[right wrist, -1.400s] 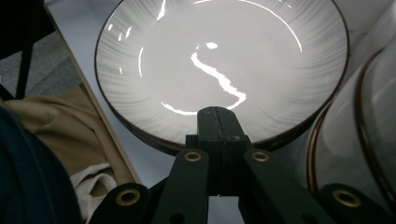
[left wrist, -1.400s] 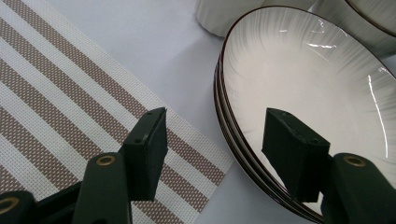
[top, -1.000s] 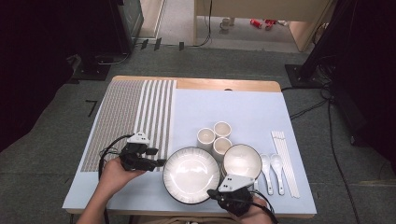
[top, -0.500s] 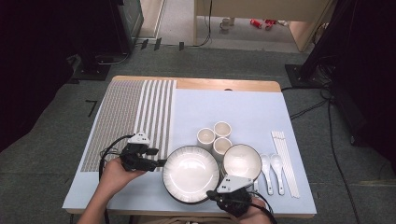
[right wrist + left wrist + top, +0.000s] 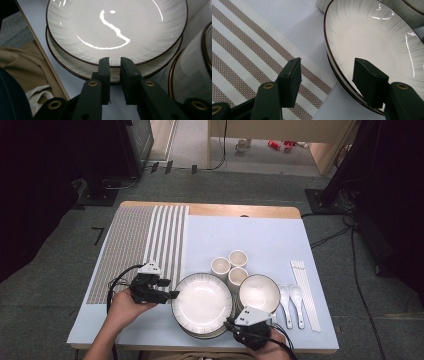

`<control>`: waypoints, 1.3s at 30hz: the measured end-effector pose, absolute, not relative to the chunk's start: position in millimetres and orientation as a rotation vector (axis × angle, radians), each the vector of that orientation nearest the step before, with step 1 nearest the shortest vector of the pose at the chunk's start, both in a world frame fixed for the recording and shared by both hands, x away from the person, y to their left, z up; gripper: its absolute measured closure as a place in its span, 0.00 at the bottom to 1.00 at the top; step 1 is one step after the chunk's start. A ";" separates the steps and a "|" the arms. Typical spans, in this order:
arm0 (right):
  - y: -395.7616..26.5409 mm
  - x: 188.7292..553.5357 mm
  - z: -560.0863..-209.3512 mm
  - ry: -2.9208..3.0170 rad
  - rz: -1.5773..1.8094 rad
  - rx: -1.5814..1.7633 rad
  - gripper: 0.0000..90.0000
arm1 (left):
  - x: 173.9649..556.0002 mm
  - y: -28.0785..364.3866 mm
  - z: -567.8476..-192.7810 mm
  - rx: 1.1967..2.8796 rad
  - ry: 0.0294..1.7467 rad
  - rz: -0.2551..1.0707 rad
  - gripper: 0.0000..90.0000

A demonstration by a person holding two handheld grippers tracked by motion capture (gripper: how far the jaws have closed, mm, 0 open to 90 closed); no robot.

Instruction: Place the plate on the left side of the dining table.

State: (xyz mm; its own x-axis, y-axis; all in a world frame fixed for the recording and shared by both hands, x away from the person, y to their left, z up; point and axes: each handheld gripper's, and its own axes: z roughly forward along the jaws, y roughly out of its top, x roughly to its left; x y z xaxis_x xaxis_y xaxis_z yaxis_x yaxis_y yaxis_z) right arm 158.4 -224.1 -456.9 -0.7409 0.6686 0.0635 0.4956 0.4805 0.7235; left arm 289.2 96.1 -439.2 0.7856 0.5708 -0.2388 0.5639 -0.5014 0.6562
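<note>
- Parting by a narrow slit, the right gripper [image 5: 231,322] sits at the near edge of the table [image 5: 240,210]. Its jaws have just been opening, with nothing between them. Their tips meet the near rim of the top plate [image 5: 115,30].
- That release reads as a let-go or a re-set, not a pinch. A lift from this side looks not yet begun.
- Plates: the top plate rests on a second plate [image 5: 75,67], and the stack is centred near the front of the pale cloth [image 5: 250,235].
- Left gripper [image 5: 172,294]: jaws spread wide and straddling the stack's left rim. One jaw is over the plate well and the other is outside, over the striped mat [image 5: 242,50]. The pads look clear of the rim, with no squeeze as yet.
- Bowl [image 5: 259,292]: just beside the stack on its right, close enough to crowd any rightward slide.
- Spoons [image 5: 284,295] and chopsticks [image 5: 305,290]: further right, lying lengthwise.
- Three cups [image 5: 237,275]: clustered just behind the stack, and the nearest is almost at its far rim.
- Edges: the near side has little margin, since the table drops off just behind the right gripper.
- Open room: the mat on the left and the bare cloth beyond the cups. These look like the safest ways to carry a plate.
</note>
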 end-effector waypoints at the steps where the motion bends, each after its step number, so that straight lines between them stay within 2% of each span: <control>1: -223.8 158.2 -457.6 2.496 1.116 0.996 0.83 | 289.2 95.8 -439.3 2.218 0.837 0.011 0.44; 5: -221.0 157.1 -459.7 2.503 1.123 0.980 0.76 | 288.2 93.2 -440.1 2.231 0.827 0.026 0.42; 8: -216.0 154.5 -462.0 2.486 1.130 0.969 0.66 | 288.3 92.5 -440.2 2.231 0.830 0.024 0.40; 16: -208.1 150.9 -466.1 2.434 1.129 0.957 0.56 | 289.3 92.6 -440.4 2.223 0.837 0.014 0.39; 21: -208.3 152.2 -466.7 2.436 1.129 0.960 0.59 | 290.4 93.4 -441.2 2.216 0.837 -0.023 0.38; 39: -201.1 157.0 -468.7 2.414 1.139 1.011 0.58 | 289.4 89.2 -443.3 2.223 0.858 0.020 0.39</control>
